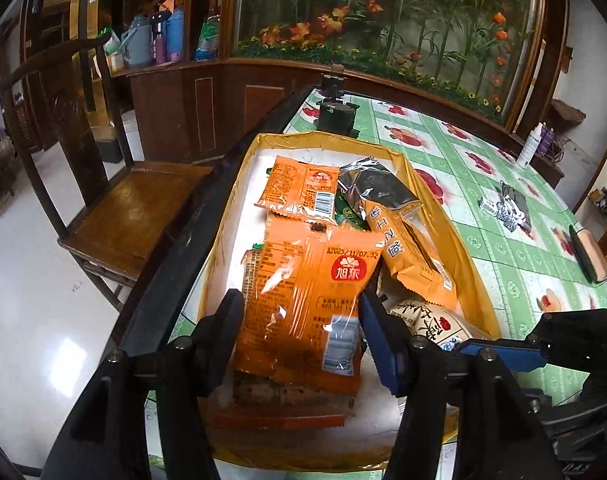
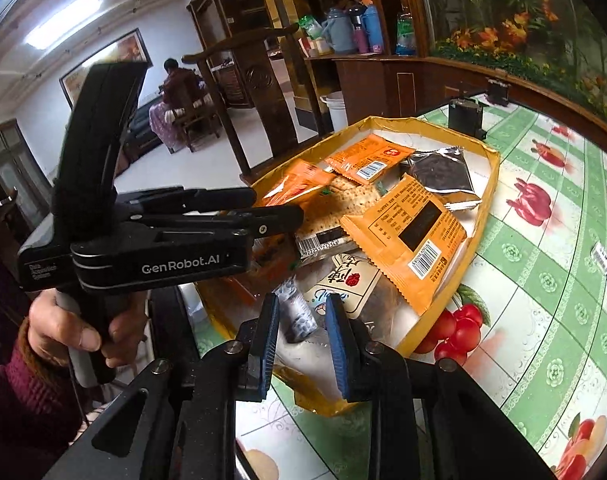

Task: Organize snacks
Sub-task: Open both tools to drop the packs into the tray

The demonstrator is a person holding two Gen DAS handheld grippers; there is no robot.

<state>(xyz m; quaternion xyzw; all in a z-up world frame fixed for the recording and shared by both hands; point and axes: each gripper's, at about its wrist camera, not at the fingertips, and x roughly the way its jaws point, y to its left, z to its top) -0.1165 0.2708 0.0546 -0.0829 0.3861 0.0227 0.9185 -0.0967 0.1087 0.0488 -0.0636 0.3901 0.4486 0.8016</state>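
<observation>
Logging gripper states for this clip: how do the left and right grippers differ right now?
The left gripper spans a large orange packet; the right gripper brackets a small silver packet. The left's fingers sit wider apart than the right's. Both work over the yellow tray.

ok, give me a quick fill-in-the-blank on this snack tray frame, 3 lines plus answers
The left gripper has its fingers on either side of an ____ packet.
The snacks lie in a tray with a ____ rim.
The tablecloth is green with a printed ____ pattern.

Missing words: orange; yellow; fruit
</observation>
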